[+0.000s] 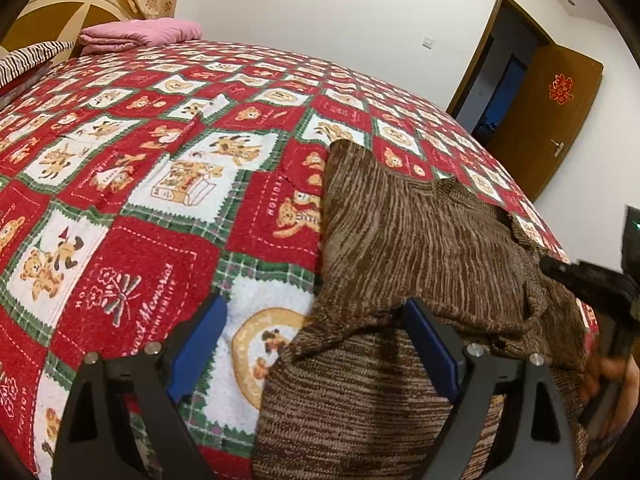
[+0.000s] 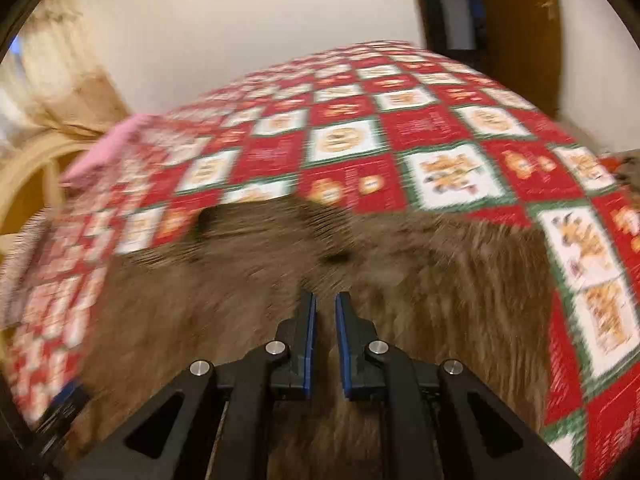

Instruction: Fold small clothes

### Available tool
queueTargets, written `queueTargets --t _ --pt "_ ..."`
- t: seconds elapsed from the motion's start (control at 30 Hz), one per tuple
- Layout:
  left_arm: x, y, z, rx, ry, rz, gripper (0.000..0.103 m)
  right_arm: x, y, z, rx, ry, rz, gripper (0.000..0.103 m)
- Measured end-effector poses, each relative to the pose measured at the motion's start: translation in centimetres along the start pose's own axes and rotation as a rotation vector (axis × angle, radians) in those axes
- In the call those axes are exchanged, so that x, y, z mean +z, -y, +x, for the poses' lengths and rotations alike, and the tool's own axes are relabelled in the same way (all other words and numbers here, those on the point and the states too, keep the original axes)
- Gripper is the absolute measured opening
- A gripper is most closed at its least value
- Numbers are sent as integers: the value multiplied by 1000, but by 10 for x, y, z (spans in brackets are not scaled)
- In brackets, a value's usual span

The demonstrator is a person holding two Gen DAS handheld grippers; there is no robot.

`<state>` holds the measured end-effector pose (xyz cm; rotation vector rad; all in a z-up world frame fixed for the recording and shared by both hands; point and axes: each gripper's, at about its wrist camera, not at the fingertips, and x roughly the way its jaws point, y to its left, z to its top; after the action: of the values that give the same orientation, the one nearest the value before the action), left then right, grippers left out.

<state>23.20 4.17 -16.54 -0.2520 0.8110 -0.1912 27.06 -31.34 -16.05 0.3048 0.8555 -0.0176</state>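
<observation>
Left wrist: brown striped knit sweater [image 1: 420, 232] lies on the bedspread [image 1: 132, 208], partly folded – ribbed flap doubled over. Left gripper [image 1: 316, 336] wide open, nothing held. Right wrist, blurred: right gripper [image 2: 325, 304] nearly closed over sweater [image 2: 420, 280] – can't tell if fabric is pinched.

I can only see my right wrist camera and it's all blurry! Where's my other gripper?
Observer: The left gripper is wide open, with the brown sweater edge between its fingers.
Operator: Is the sweater lying flat?
Observer: No, one part lies folded over another.
Operator: What's pink back there?
Observer: A folded pink cloth at the far corner of the bed cover.
</observation>
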Motion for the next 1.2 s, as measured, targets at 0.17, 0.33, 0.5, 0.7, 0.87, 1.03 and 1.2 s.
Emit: queueTargets --t 0.17,0.33,0.5,0.7,0.87,1.03,1.2 --pt "0 0 0 2 -1 2 93 -26 -41 -22 109 19 -91 21" --pt "0 0 0 -1 0 0 93 -31 -55 6 116 -81 -113 37" --pt "0 0 0 -1 1 1 93 -58 -59 -10 105 -114 -224 38" --pt "0 1 1 2 0 3 93 -97 -37 -58 85 -127 -241 38" --pt "0 2 1 7 -4 11 95 -99 -38 -91 63 -57 -215 38" --pt "-2 -2 -6 -33 -22 28 96 -92 -50 -142 106 68 -189 38" --pt "-29 -19 -60 -59 -23 152 96 -113 -44 -212 119 153 -211 38"
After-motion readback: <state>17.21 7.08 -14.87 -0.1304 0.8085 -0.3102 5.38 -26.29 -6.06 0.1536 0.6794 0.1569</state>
